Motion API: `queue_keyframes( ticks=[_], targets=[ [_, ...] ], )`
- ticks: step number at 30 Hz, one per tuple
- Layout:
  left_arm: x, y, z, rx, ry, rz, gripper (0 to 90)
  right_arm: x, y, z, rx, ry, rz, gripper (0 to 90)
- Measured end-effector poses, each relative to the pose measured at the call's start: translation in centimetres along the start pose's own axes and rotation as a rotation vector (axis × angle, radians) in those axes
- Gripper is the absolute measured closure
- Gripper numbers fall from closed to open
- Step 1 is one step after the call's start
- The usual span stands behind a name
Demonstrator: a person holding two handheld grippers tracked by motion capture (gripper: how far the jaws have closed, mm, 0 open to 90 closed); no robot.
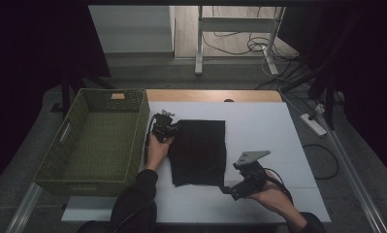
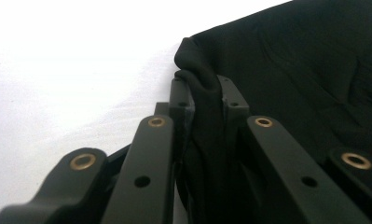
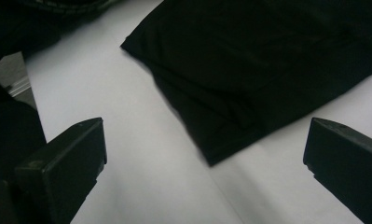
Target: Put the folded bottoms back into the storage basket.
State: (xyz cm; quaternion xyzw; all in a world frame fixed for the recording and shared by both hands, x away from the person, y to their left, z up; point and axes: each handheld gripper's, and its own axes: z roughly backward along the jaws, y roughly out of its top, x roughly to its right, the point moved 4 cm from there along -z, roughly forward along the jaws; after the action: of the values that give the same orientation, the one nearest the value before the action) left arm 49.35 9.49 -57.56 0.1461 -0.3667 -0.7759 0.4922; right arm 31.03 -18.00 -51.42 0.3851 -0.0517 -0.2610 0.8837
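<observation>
A folded black cloth (image 1: 199,151) lies flat on the white table (image 1: 264,126), just right of the basket. My left gripper (image 1: 174,128) sits at the cloth's far left corner and is shut on a pinched-up fold of that cloth (image 2: 203,100), which stands between its jaws. My right gripper (image 1: 226,189) hovers near the cloth's near right corner, a little off the fabric. In the right gripper view its jaws stand wide apart with nothing between them, and the cloth's corner (image 3: 216,156) lies just ahead on the table.
An olive woven basket (image 1: 50,162) stands at the table's left side, close beside the cloth and my left hand. A white table frame (image 1: 199,43) and cables (image 1: 259,46) lie on the floor beyond the far edge. A power strip (image 1: 314,124) lies to the right.
</observation>
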Motion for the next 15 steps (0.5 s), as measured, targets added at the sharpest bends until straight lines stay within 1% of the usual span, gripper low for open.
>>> queue_keyframes(
  ticks=[1, 2, 5, 11, 15],
  targets=[
    [0.0, 0.0, 0.0, 0.000, -0.001, 0.001, 78.8, 0.0, 0.0, -0.5, -0.016, 0.013, 0.001, 0.3],
    [0.0, 0.0, 0.0, 0.000, -0.001, 0.001, 78.8, -0.1, -0.1, -1.0, -0.035, 0.013, 0.013, 0.3],
    [0.0, 0.0, 0.0, 0.000, -0.003, 0.003, 78.9, -0.2, -0.3, -1.8, -0.066, 0.014, 0.028, 0.3],
    [-0.1, 0.0, 0.0, 0.000, -0.004, 0.005, 79.0, -0.5, 0.2, -2.9, -0.070, 0.022, 0.055, 0.3],
    [-0.1, 0.0, 0.0, -0.001, -0.005, 0.006, 79.0, -0.4, 0.6, -3.9, -0.086, 0.023, 0.073, 0.4]
  ],
)
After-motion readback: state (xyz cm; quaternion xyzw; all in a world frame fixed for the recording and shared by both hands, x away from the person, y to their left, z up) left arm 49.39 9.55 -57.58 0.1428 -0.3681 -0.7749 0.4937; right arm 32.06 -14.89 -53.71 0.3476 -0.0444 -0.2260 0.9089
